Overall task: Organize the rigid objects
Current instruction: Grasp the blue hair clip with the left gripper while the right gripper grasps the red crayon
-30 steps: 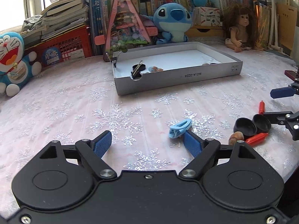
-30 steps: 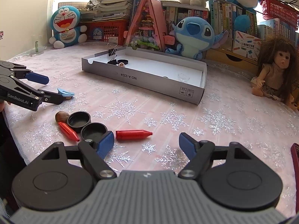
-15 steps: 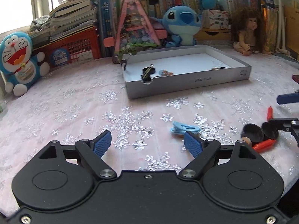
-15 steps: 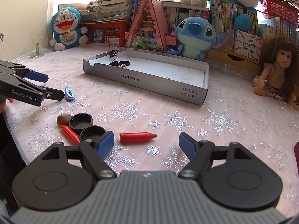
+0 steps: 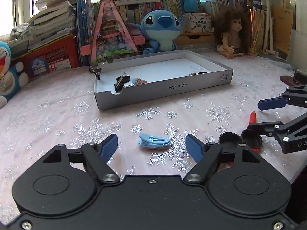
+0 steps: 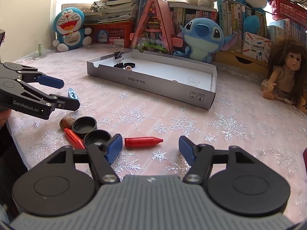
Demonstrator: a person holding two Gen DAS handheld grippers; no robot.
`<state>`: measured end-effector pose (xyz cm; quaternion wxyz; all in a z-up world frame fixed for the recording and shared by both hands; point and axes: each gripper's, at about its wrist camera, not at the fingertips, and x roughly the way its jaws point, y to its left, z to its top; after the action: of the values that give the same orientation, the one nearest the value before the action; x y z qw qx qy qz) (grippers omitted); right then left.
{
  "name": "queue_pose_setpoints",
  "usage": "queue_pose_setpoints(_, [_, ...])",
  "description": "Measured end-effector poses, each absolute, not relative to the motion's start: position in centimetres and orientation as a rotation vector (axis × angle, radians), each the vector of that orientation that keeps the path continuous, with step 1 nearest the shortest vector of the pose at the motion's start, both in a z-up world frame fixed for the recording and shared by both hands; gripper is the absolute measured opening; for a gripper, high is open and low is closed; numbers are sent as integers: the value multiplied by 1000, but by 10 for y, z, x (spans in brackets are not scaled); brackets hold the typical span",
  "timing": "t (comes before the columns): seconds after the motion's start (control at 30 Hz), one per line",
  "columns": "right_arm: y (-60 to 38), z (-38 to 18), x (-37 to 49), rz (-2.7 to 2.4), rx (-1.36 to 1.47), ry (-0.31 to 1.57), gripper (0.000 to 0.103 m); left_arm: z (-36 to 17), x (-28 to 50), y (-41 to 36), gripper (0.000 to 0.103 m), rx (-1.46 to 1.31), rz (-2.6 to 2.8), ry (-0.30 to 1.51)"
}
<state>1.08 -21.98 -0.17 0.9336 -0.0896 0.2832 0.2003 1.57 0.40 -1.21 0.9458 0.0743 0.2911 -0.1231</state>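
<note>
left gripper (image 5: pixel 151 147): jaws spread wide, holding nothing. the blue clip (image 5: pixel 153 143) lies on its side on the tablecloth (image 5: pixel 57 118), centred between the two blue pads. judged step: grasp this clip. recommended procedure: lower until the pads bracket the clip's long flanks, close squarely, lift straight, then carry to the grey tray (image 5: pixel 165 91), which stands well apart further back and already holds a binder clip and small items.

right gripper (image 6: pixel 150 149): jaws spread wide, holding nothing. the red crayon (image 6: pixel 143 141) lies flat just ahead, between the pads. to its left sit two black caps (image 6: pixel 92 131), touching, a second red crayon (image 6: pixel 73 136) and a brown nut-like item (image 6: pixel 65 122). keep this gripper clear of the left one's path.

surface: pink cloth with silver snowflakes; it may snag low pads. room: doraemon plush (image 6: pixel 69 28), stacked books, stitch plush (image 6: pixel 203 38) and a doll (image 6: pixel 284 71) along the back edge.
</note>
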Motion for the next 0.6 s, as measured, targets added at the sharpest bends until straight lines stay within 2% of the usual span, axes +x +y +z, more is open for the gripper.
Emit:
queue_pose_setpoints(0.23, [-217, -2, 13, 397, -200, 565, 70, -15, 19, 6, 56, 119, -278, 613])
queue_pose_setpoints(0.6, [-214, -1, 10, 374, -177, 582, 59, -14, 19, 5, 42, 101, -281, 611])
